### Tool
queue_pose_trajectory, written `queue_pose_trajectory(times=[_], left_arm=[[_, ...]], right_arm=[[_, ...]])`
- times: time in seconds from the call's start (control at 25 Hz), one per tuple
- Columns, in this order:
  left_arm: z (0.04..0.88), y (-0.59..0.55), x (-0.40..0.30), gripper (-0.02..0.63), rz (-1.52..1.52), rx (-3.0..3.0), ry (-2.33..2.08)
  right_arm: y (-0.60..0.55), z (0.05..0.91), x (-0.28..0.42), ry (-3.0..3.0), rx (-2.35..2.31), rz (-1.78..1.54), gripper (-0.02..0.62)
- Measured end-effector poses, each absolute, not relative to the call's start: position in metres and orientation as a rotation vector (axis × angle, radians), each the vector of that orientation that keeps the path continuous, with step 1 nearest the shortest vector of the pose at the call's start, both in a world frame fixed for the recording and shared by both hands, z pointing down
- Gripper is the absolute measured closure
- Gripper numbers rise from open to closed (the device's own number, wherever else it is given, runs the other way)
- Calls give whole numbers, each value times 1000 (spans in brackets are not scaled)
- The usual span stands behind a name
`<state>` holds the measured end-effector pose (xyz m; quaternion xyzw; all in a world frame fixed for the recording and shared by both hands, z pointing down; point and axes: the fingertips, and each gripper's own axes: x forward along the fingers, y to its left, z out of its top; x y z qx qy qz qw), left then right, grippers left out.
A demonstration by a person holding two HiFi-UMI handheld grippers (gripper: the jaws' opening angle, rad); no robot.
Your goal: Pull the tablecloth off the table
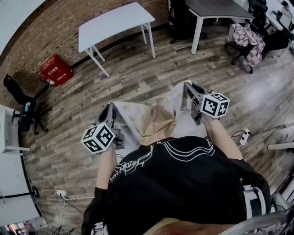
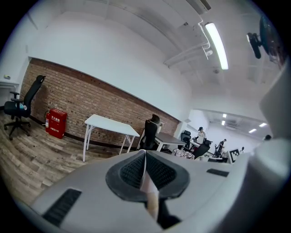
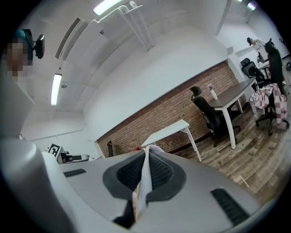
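Left gripper (image 1: 110,111): jaws clenched on a corner of the tablecloth (image 1: 148,120). In the left gripper view the ribbed pads (image 2: 129,172) meet on a thin pale strip of cloth (image 2: 150,189) that runs down between them. Right gripper (image 1: 188,88): jaws likewise pressed together on the opposite corner; in the right gripper view a white fold (image 3: 144,179) stands up between the pads (image 3: 161,172) and shows above their tips.

Tablecloth: off the table (image 1: 115,22), hanging slack between the two grippers in front of the person's black shirt (image 1: 183,183), above the wood floor (image 1: 138,75). The table stands bare and well apart, near the brick wall (image 1: 59,27).

Head view only: the whole span of the cloth, beige and sagging in the middle; both marker cubes; a power strip (image 1: 244,135) on the floor at right. Gripper views only: the grip itself, plus ceiling lamps (image 2: 217,43) and distant people (image 2: 200,134) in the left gripper view.

Surroundings: a red box (image 1: 56,69) against the wall, a black chair (image 1: 19,98) at left, a dark desk (image 1: 220,9) and a chair draped in checked fabric (image 1: 247,42) at upper right. In each gripper view the gripper's grey body fills the lower half and hides the floor below.
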<state>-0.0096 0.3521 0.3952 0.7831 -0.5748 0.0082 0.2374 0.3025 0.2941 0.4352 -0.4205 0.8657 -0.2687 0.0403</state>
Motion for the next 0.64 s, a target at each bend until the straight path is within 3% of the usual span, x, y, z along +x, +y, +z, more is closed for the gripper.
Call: queue_pose_trajectory(times=[0.64], left_arm=[[376,361,2,598,45,2212,-1562]], right_arm=[[310,420,311,2643,-1295,-777,598]])
